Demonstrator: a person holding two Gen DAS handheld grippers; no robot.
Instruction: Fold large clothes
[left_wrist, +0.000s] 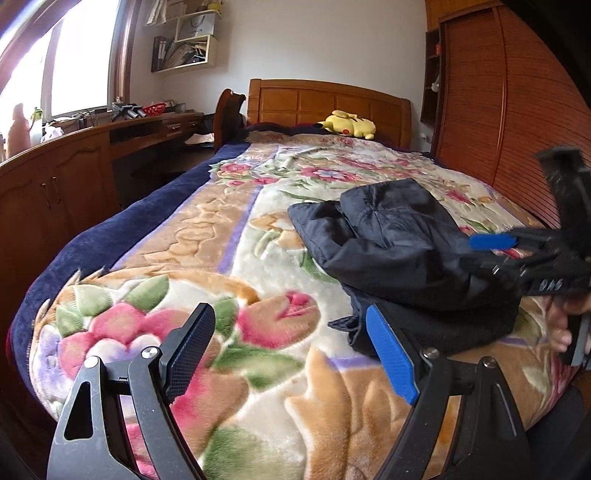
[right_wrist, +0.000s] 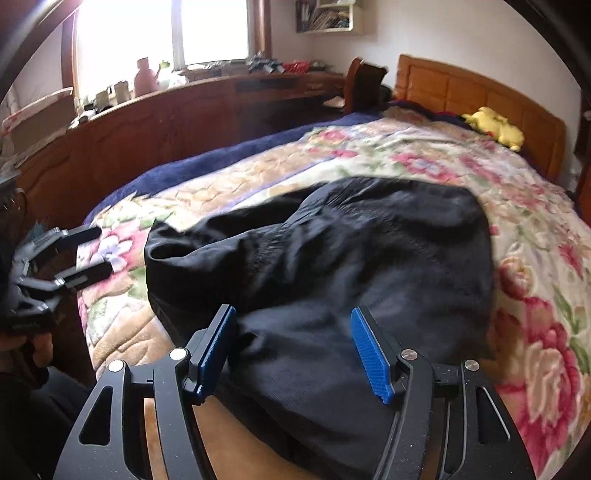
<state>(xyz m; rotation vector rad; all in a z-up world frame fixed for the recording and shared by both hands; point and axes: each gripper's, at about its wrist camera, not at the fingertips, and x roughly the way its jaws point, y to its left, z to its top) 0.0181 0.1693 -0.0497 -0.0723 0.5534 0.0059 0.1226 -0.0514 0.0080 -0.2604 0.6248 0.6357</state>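
Note:
A dark navy garment lies bunched on the floral blanket near the foot of the bed. In the right wrist view the garment fills the middle. My left gripper is open and empty, low over the blanket, to the left of the garment; it also shows at the left edge of the right wrist view. My right gripper is open, its jaws wide over the near edge of the garment, gripping nothing. It also shows in the left wrist view at the garment's right side.
A yellow plush toy lies by the wooden headboard. A long wooden desk with clutter runs along the bed's left side under the window. A wooden wardrobe stands right of the bed.

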